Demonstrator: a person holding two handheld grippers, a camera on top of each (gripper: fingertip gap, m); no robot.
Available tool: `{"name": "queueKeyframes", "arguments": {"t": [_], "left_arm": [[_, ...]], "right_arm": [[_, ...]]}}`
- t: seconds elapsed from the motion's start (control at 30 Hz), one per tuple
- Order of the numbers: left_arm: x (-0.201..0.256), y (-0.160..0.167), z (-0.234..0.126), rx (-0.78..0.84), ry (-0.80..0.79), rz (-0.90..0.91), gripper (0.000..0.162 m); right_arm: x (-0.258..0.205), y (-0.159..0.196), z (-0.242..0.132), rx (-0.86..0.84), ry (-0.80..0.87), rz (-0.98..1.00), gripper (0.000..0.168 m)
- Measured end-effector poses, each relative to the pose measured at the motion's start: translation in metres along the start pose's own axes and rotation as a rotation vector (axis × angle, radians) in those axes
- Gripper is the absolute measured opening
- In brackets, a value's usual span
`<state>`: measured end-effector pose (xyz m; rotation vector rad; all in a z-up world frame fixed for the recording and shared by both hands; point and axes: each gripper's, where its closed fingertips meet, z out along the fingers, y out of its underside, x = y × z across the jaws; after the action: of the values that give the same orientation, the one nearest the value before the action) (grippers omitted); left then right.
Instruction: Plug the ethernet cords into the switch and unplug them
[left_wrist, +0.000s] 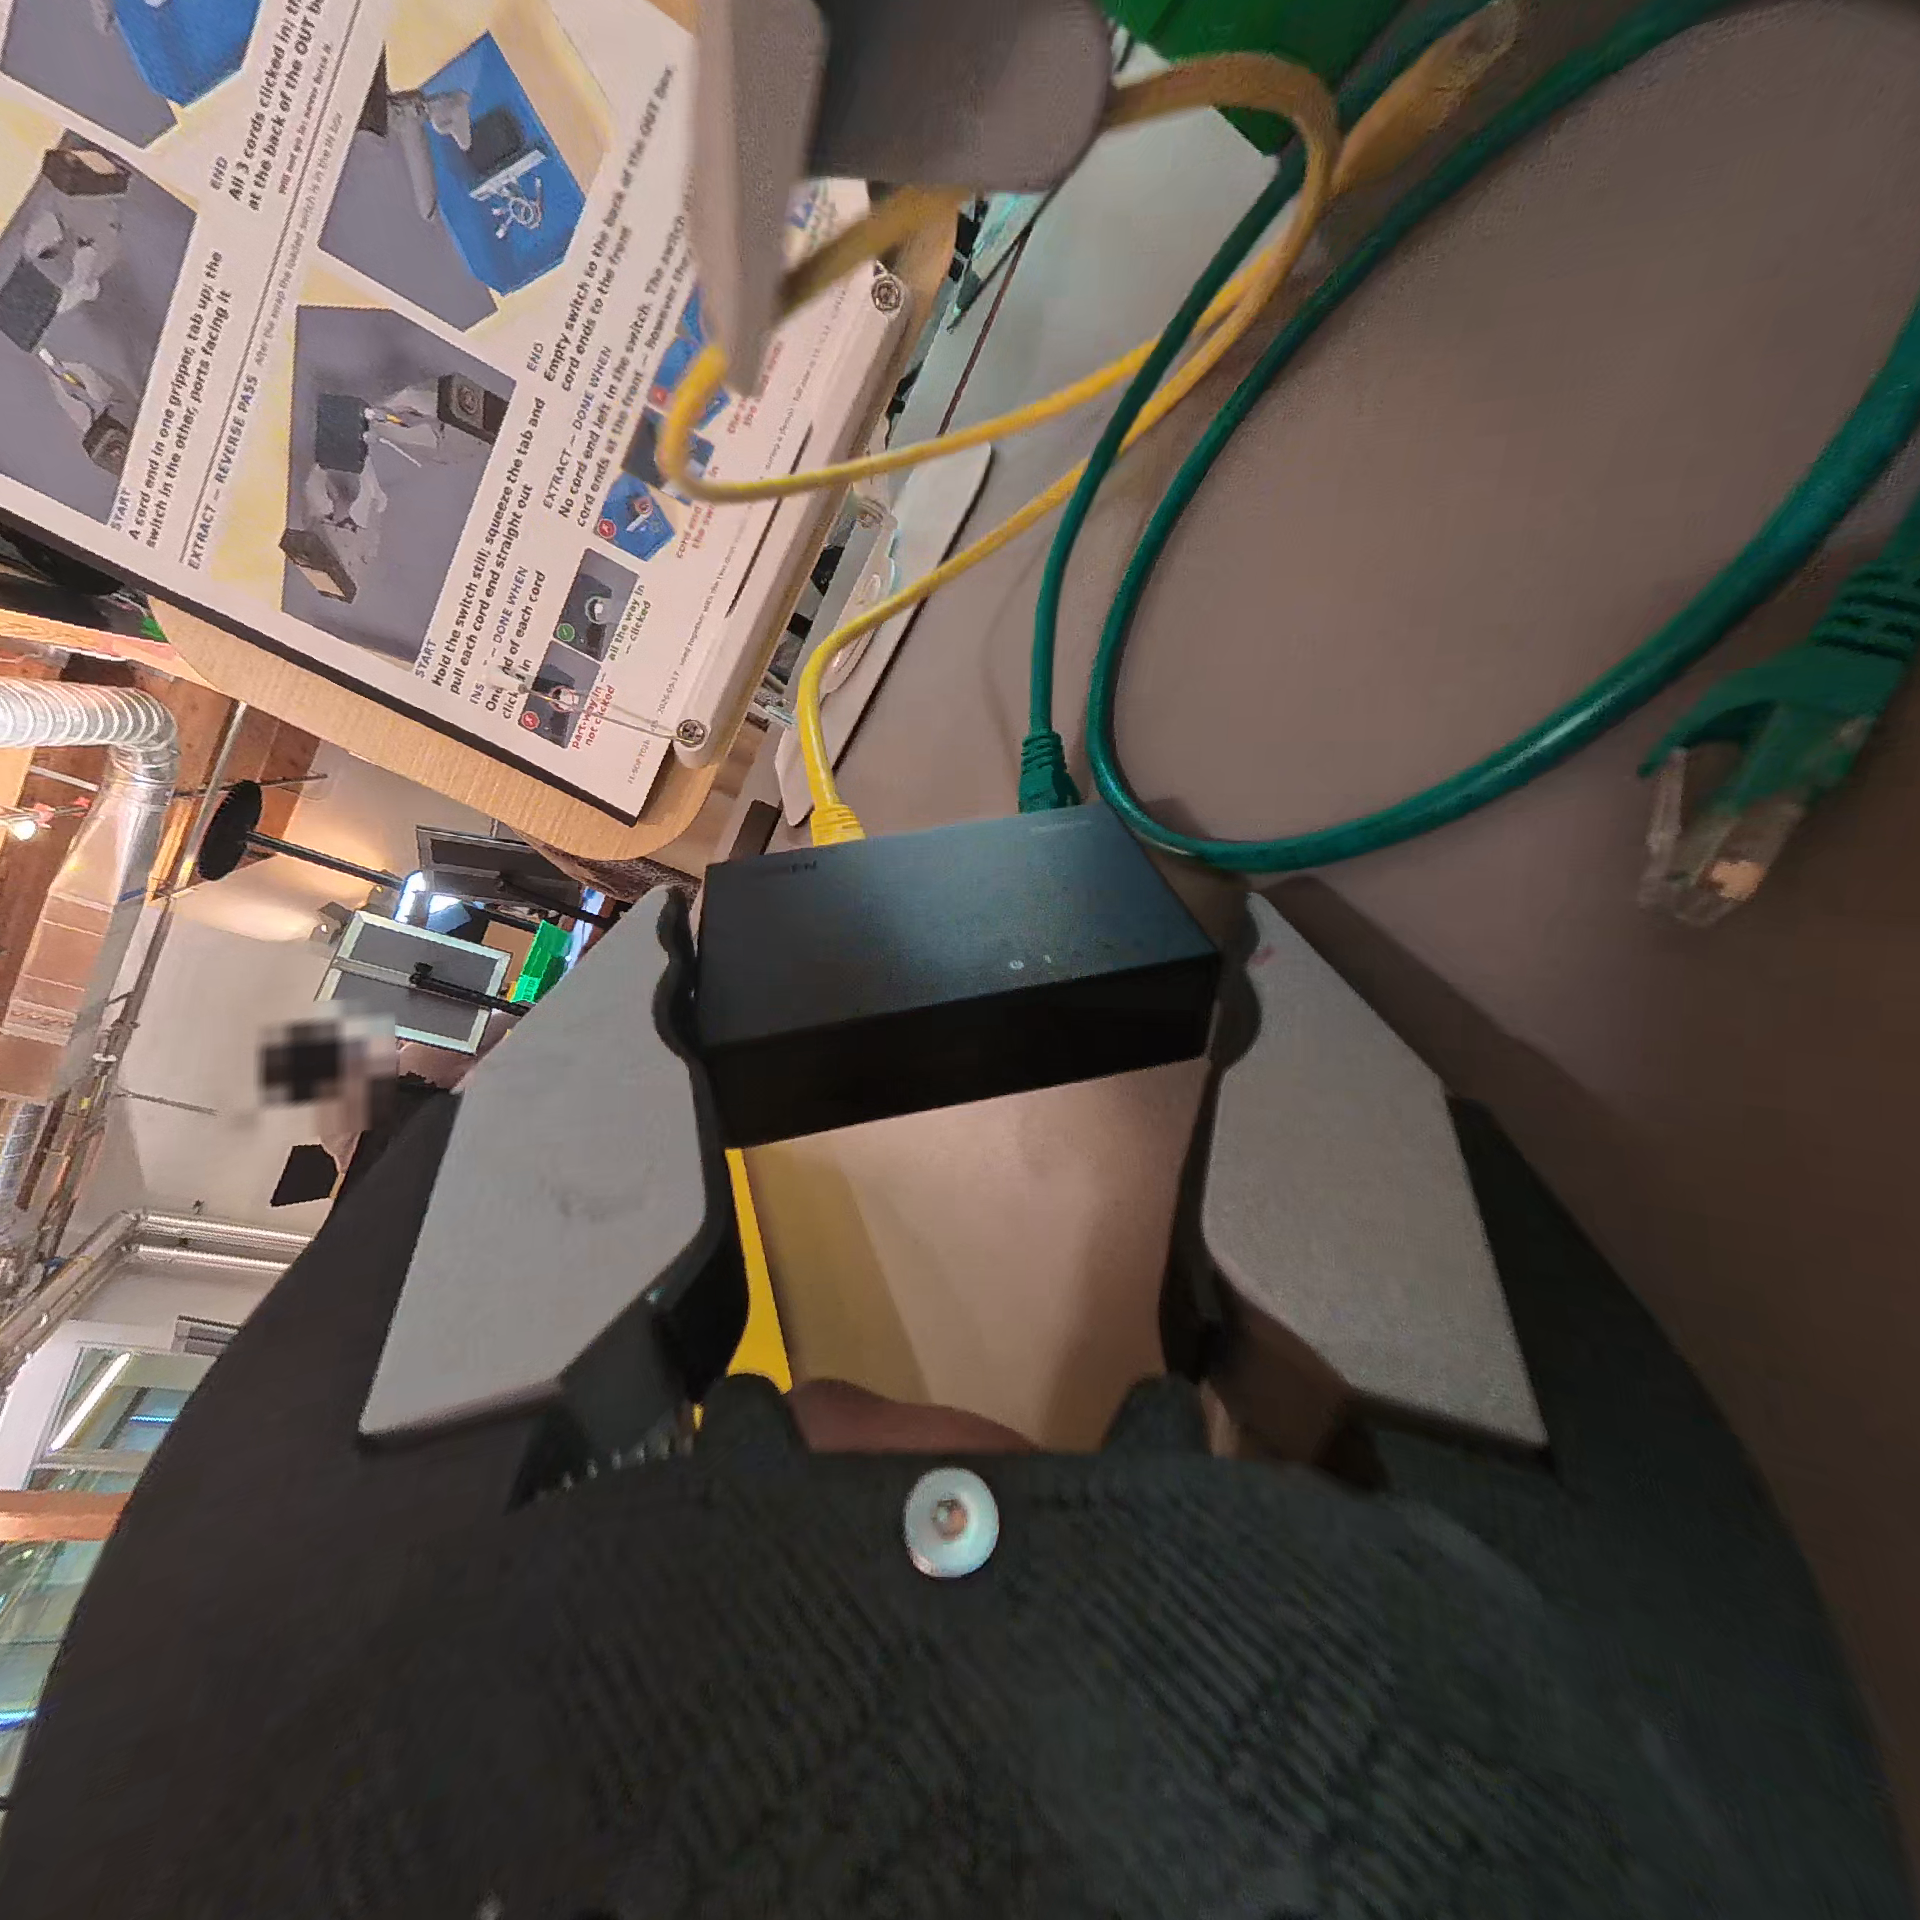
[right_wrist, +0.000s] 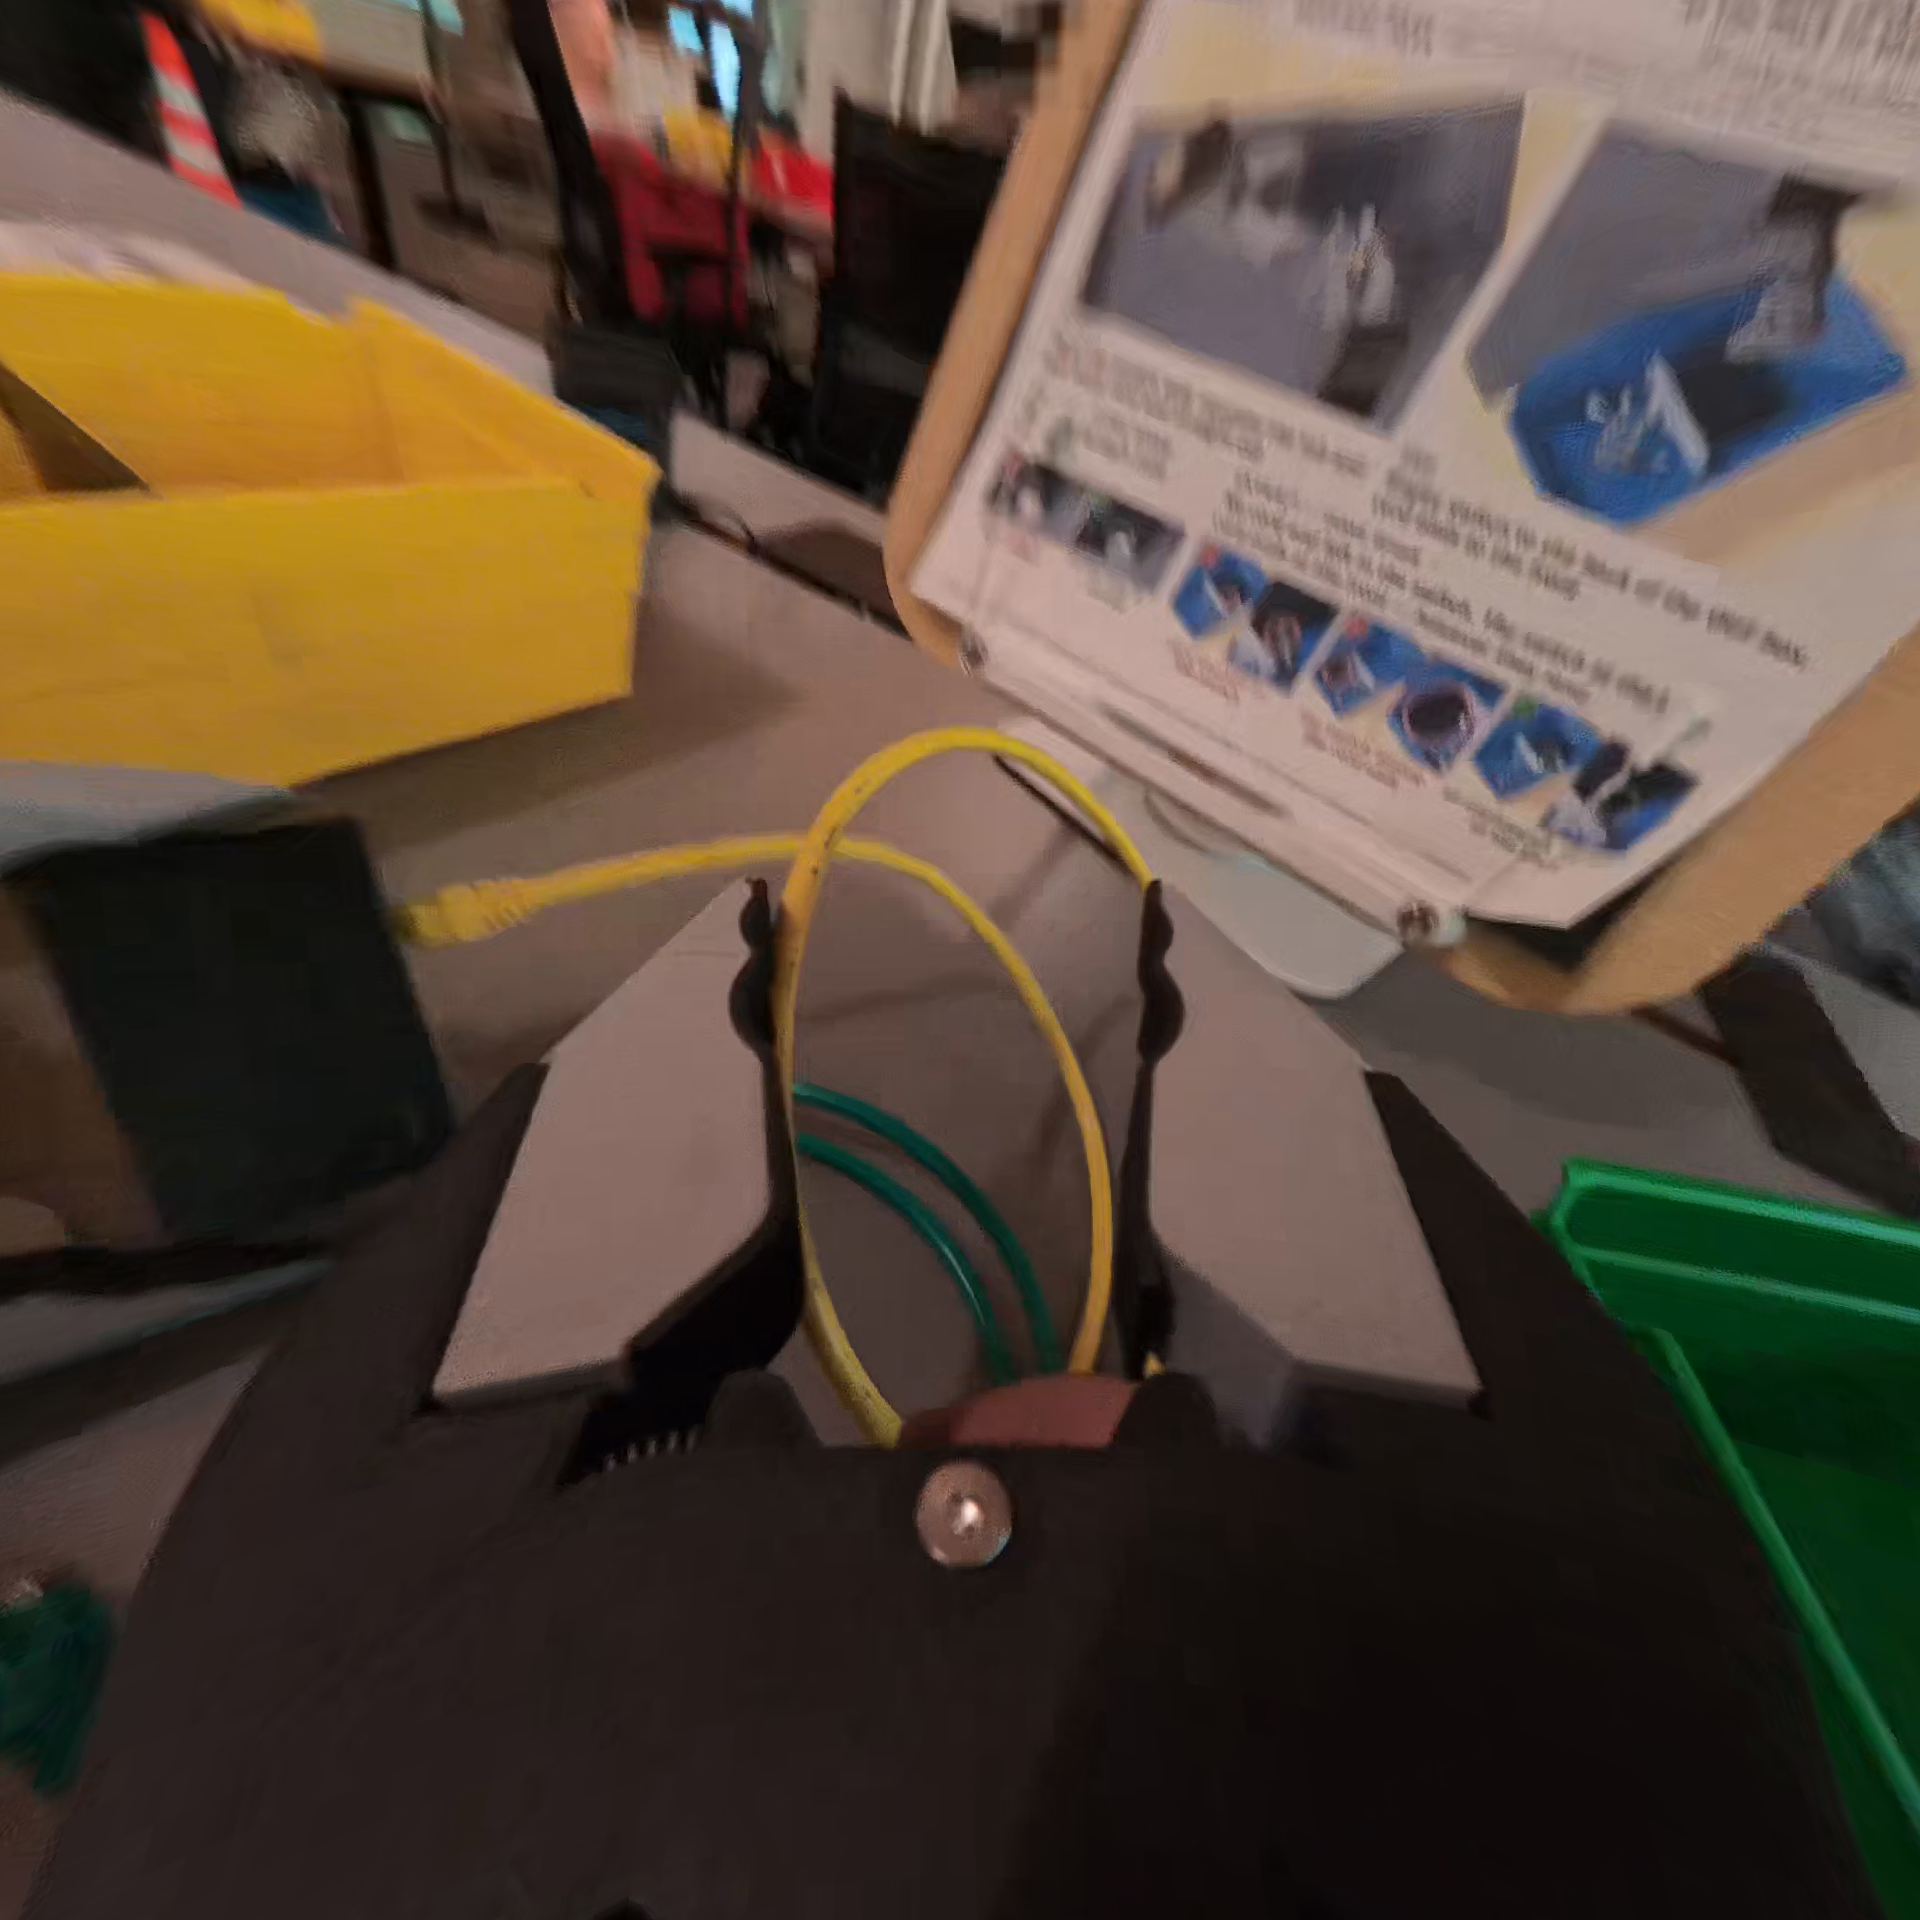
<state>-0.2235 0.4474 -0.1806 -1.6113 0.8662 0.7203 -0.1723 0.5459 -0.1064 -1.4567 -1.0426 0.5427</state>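
Observation:
My left gripper (left_wrist: 961, 920) is shut on the black switch (left_wrist: 935, 997) and holds it by its two sides. A yellow cord (left_wrist: 831, 821) and a green cord (left_wrist: 1044, 779) are plugged into its far side. The green cord's free plug (left_wrist: 1714, 831) lies on the table to the right. My right gripper (right_wrist: 956, 914) is open. A loop of the yellow cord (right_wrist: 1081, 1122) passes between its fingers and touches the left one. The switch (right_wrist: 208, 1018), with the yellow plug (right_wrist: 468, 909) in it, is to the left. A right gripper finger (left_wrist: 748, 260) shows above the switch.
An instruction board (left_wrist: 364, 364) stands on the table beyond the switch; it also shows in the right wrist view (right_wrist: 1351, 520). A yellow bin (right_wrist: 312, 582) sits at the back left. A green bin (right_wrist: 1766, 1403) is close on the right. Green cord loops (left_wrist: 1351, 810) lie on the grey table.

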Motion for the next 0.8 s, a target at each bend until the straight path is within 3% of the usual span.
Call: {"name": "queueKeyframes", "arguments": {"t": [0.1,0.2,0.3,0.33,0.4,0.43,0.47,0.57,0.67,0.8], "left_arm": [[0.000,-0.001,0.000,0.002,-0.012,0.015,0.100],[-0.001,-0.002,0.000,0.002,-0.026,0.030,0.100],[-0.001,-0.002,0.000,0.006,-0.045,0.042,0.099],[0.005,-0.001,0.000,0.008,-0.016,0.060,0.072],[0.007,-0.001,0.000,0.017,-0.070,0.176,0.052],[-0.003,-0.004,-0.001,0.025,-0.169,0.235,0.042],[-0.008,-0.007,-0.002,0.035,-0.224,0.257,0.045],[0.005,-0.001,0.001,0.006,-0.114,0.167,0.029],[-0.008,-0.001,-0.004,0.012,-0.140,0.063,0.030],[-0.021,0.010,-0.009,-0.044,-0.177,-0.035,0.031]], "right_arm": [[0.000,0.025,0.005,-0.139,-0.108,0.064,0.089],[-0.022,0.007,-0.004,-0.035,-0.269,0.133,0.086],[-0.042,-0.017,-0.018,0.090,-0.345,0.091,0.058],[-0.045,-0.018,-0.017,0.086,-0.341,0.078,0.061],[-0.066,-0.017,-0.020,0.046,-0.417,0.068,0.086],[-0.080,-0.020,-0.024,0.050,-0.475,0.054,0.081],[-0.090,-0.019,-0.025,0.051,-0.497,0.033,0.078],[-0.102,0.007,-0.011,-0.065,-0.479,-0.043,0.071],[-0.108,0.031,-0.003,-0.192,-0.502,-0.038,0.071],[-0.109,0.037,0.010,-0.261,-0.533,0.052,0.071]]}}
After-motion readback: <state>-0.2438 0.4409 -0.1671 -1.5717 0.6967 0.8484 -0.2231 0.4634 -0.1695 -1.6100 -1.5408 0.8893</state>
